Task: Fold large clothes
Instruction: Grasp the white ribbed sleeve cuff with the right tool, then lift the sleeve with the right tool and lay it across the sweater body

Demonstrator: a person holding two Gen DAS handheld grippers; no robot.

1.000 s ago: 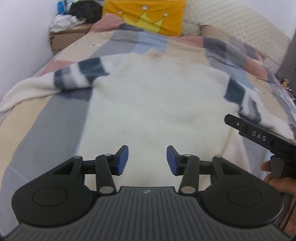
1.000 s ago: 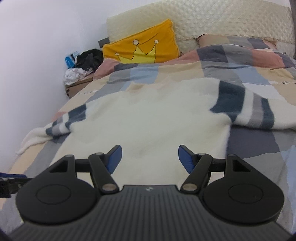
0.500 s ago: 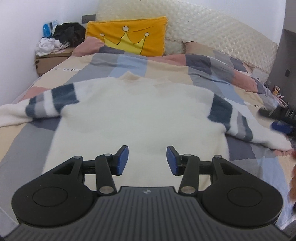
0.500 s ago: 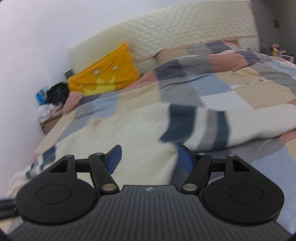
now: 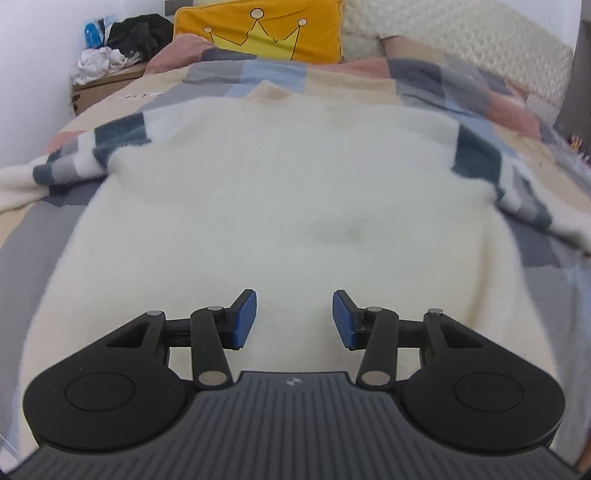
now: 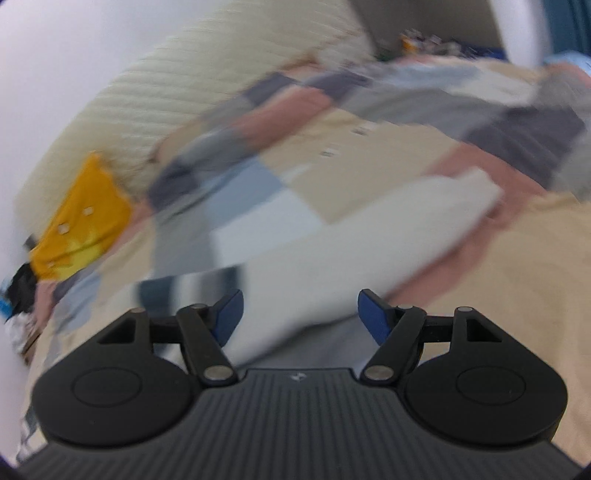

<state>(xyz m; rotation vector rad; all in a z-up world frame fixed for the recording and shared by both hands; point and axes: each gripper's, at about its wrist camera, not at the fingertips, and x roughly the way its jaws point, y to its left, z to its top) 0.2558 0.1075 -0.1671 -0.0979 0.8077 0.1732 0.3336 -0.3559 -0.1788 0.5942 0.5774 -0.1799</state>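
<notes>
A cream fleece sweater (image 5: 288, 206) lies spread flat on the bed, its sleeves banded in navy and grey. The left sleeve (image 5: 74, 162) runs off to the left and the right sleeve (image 5: 517, 192) to the right. My left gripper (image 5: 293, 319) hangs open over the sweater's lower hem area, nothing between its blue pads. In the blurred right wrist view, my right gripper (image 6: 298, 314) is open above the white end of the right sleeve (image 6: 369, 243), whose cuff points to the upper right. The sleeve is not gripped.
The bed carries a patchwork quilt (image 5: 424, 81) in beige, grey, blue and pink. A yellow crown cushion (image 5: 258, 29) leans on the quilted headboard (image 5: 480, 33). A box piled with clothes (image 5: 110, 62) stands by the wall at far left.
My left gripper has dropped closer to the sweater's lower body. My right gripper has swung right and rolled, from the sweater's middle to over the right sleeve. It no longer shows in the left view.
</notes>
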